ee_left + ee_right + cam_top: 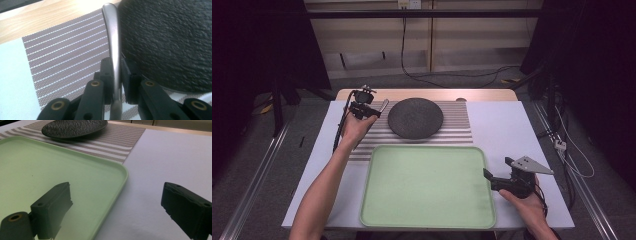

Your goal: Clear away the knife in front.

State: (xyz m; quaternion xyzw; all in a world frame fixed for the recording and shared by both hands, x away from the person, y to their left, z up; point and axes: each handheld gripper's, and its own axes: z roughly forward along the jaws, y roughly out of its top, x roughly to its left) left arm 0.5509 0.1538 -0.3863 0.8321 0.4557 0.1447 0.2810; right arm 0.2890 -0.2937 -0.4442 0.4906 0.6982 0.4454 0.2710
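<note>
My left gripper (372, 110) hangs over the left end of the striped placemat (452, 131), just left of the dark round plate (415, 117). It is shut on a silver metal utensil (383, 105). In the left gripper view the utensil's slim handle (113, 42) rises from between the two black pads (106, 75), beside the rough dark plate (167, 42). The utensil's other end is hidden. My right gripper (498, 169) rests low at the right edge of the green tray (427, 220). Its jaws stand wide open with nothing between them (117, 195).
The pale green tray (110, 167) lies bare at the front of the white table (512, 125). Behind it, the placemat (120, 142) carries the plate (75, 127). A wooden strip (427, 94) edges the table's far side. Cables trail on the floor beyond.
</note>
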